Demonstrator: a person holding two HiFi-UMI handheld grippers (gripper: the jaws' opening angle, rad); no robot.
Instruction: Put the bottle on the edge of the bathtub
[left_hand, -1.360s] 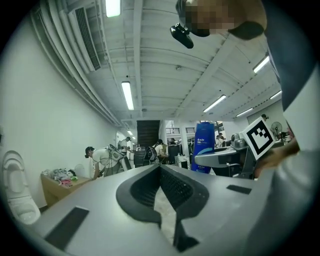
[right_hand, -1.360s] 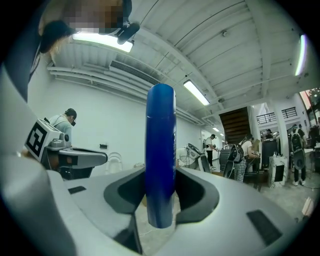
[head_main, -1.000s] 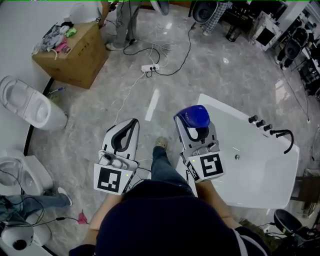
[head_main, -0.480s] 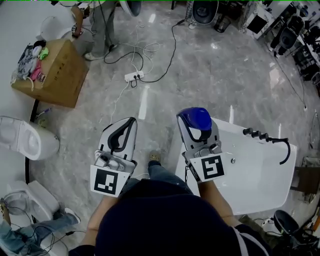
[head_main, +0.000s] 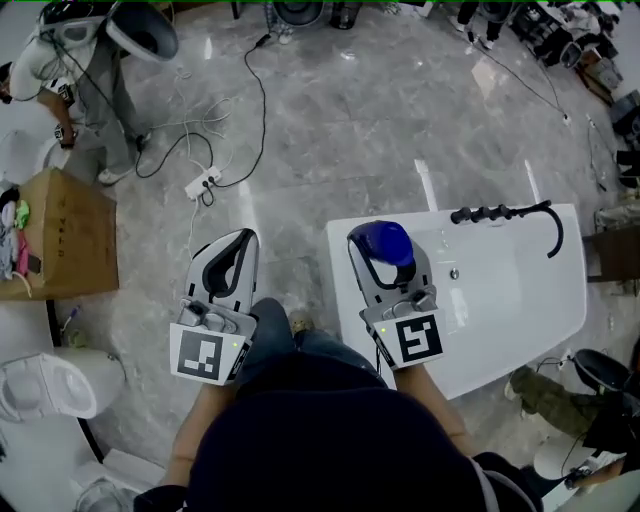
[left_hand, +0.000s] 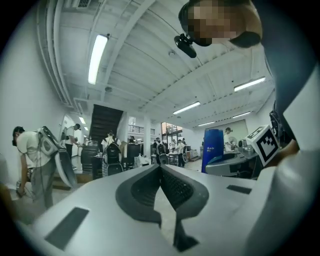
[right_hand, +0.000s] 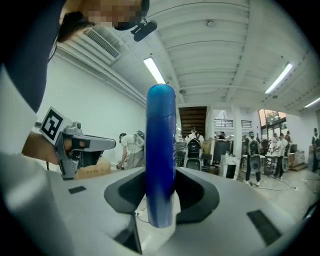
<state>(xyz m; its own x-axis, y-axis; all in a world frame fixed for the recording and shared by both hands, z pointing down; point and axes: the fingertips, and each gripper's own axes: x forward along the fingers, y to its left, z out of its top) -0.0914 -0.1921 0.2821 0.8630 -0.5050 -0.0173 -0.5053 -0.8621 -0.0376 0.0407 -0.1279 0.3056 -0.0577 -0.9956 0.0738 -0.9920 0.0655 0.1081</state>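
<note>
Clamping bottle (head_main: 381, 238) — right claw (head_main: 384, 250) | bathtub (head_main: 530, 345) now square-on, earlier angled

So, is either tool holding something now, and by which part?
The right tool holds the blue bottle upright, its jaws closed on the lower part of the bottle's body. The left tool holds nothing; its jaws are together.

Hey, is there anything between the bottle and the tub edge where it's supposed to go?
Nothing visible. The right tongs hold the bottle upright, seemingly over the tub's left rim, which looks bare beside them; the part beneath the tongs is hidden. The faucet sits on the far rim, off to the side.
</note>
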